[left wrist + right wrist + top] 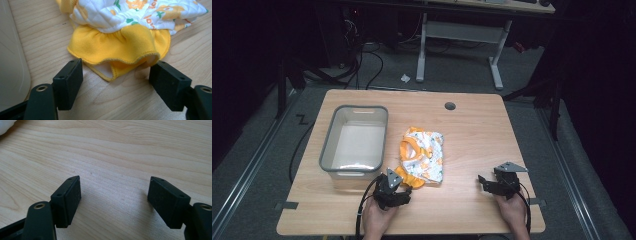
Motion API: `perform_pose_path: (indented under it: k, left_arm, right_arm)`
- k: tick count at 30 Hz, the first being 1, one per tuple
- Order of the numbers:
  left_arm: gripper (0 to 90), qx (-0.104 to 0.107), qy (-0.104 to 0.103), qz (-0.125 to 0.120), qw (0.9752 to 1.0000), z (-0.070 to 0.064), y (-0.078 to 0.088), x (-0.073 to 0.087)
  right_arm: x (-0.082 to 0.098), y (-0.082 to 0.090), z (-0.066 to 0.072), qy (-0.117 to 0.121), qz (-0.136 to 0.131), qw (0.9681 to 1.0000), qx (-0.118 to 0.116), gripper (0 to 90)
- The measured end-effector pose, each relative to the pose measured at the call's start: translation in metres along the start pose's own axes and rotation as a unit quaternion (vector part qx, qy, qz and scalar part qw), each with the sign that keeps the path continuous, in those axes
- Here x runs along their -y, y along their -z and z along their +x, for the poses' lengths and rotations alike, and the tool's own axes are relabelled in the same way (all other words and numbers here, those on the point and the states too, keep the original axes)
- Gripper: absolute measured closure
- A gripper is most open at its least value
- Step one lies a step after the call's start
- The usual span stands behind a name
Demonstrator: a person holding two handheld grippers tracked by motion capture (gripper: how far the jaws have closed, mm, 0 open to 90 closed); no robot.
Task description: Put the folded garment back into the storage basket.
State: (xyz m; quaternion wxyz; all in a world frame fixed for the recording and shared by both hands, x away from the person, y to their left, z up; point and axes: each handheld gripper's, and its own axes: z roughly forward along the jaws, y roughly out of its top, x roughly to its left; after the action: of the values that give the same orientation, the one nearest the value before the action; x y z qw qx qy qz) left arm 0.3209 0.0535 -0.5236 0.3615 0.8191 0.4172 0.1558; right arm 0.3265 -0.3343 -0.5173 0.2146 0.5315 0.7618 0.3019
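A small child's garment (pixel 422 155), white with orange flowers and a yellow ruffled hem, lies crumpled on the wooden table (pixel 472 130) near its middle. In the left gripper view the yellow hem (pixel 117 47) reaches down between the wide-apart jaws, and no pad presses on it. My left gripper (pixel 401 184) stands open at the garment's near edge. Over bare wood at the table's near right, my right gripper (pixel 484 182) is also open, with nothing between its jaws (pixel 115 202).
A grey plastic bin (pixel 354 141) stands left of the garment, with its wall (pixel 12 62) close to my left gripper. A cable hole (pixel 450 106) marks the table's far side. Beyond the table are a white desk frame (pixel 459 35) and cables on the floor.
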Motion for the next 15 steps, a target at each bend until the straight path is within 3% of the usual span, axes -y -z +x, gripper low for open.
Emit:
perform_pose_path:
  k: [15]
  left_arm:
    - [26.9, -0.006, 0.004, 0.001, 1.0, -0.0008, -0.0004, -0.0004]
  right_arm:
    - [-0.0001, 0.0, 0.0001, -0.001, 0.0, 1.0, 0.0, 27.1]
